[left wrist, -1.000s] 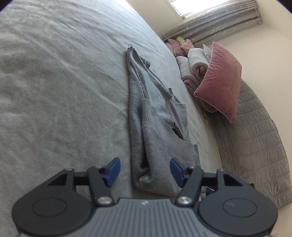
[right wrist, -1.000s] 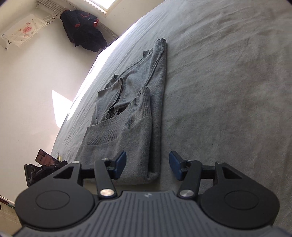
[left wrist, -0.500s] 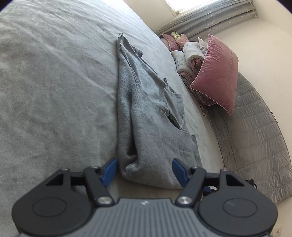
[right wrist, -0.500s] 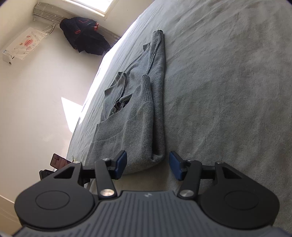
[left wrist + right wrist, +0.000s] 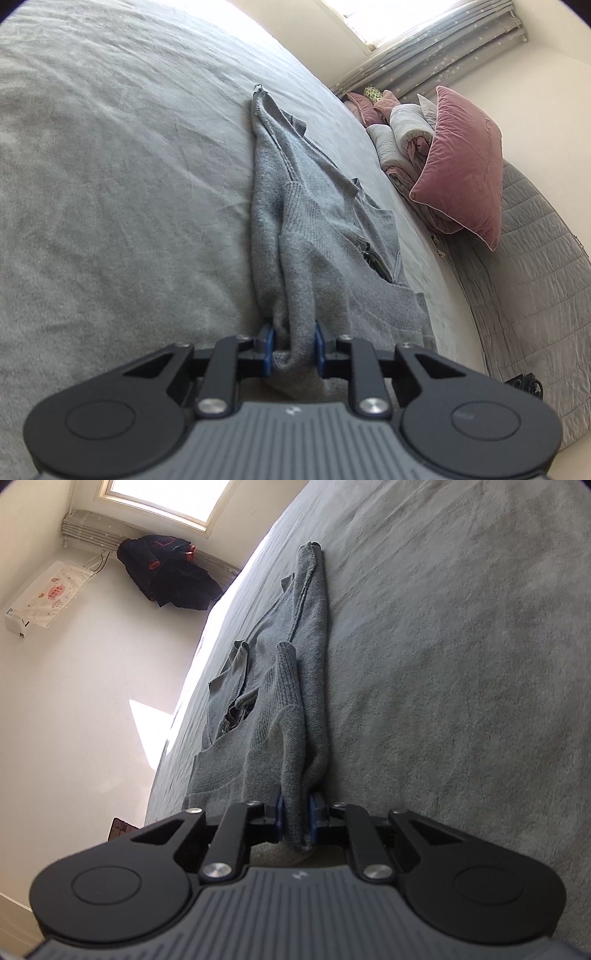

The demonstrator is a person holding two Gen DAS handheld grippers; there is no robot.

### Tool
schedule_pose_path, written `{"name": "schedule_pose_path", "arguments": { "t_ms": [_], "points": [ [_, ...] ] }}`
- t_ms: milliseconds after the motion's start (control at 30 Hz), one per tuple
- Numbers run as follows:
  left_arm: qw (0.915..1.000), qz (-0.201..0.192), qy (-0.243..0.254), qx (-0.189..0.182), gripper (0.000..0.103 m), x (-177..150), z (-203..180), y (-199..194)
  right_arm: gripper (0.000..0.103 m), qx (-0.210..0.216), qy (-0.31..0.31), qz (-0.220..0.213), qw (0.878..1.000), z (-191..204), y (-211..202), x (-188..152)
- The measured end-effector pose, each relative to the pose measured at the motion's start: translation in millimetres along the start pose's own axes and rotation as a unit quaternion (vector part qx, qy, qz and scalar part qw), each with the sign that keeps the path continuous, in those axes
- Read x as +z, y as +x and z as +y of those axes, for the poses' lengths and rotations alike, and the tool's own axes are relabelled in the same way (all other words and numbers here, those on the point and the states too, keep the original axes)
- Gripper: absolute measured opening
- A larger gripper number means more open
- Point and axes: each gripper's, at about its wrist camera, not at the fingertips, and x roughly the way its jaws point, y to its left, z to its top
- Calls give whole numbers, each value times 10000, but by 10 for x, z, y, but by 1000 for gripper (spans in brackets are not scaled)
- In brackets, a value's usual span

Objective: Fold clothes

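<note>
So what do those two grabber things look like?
Each hand-held gripper, left and right, looks the same: black arms with silver screws, two round black discs, a ribbed grey body with a tiny white logo, and blue pads on the fingers.

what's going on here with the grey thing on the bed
A person is folding a grey sweater laid on a grey bedspread, with a handheld gripper in each hand. The left gripper and the right gripper are both closing on the near edge of the sweater, with bunched knit between the blue pads. The sweater is already folded lengthwise into a narrow strip and lies on the bed.
</note>
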Motion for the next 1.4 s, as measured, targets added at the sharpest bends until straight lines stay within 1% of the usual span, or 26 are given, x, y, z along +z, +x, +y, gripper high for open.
{"name": "schedule_pose_path", "arguments": {
  "t_ms": [133,267,367,567,733,1000,1167,1300,1400],
  "points": [
    [9999,-24,-51,88,15,-28,-68,-62,12,87,67,23,9999,3,-32,-15],
    [9999,-17,-147,21,14,-46,-105,-180,12,201,182,47,9996,10,-88,-39],
    [9994,108,-332,-20,14,-54,-102,-241,12,280,255,43,9993,59,-155,-72],
    [9985,290,-467,54,14,-55,-163,-383,12,205,210,83,9995,235,-298,-49],
    [9982,483,-322,175,14,-190,-257,-585,12,57,275,172,9995,306,-364,-164],
    [9951,927,-174,290,14,-571,-307,-932,12,-335,471,547,9968,226,-594,-581],
    [9946,991,-92,280,14,-751,-345,-1128,12,-353,341,652,9967,326,-789,-733],
    [9929,1110,-19,423,15,-875,-312,-1120,12,-455,222,694,9963,355,-874,-781],
    [9919,1115,162,584,16,-940,-290,-1029,14,-679,163,746,9948,315,-853,-830]
  ]
}}
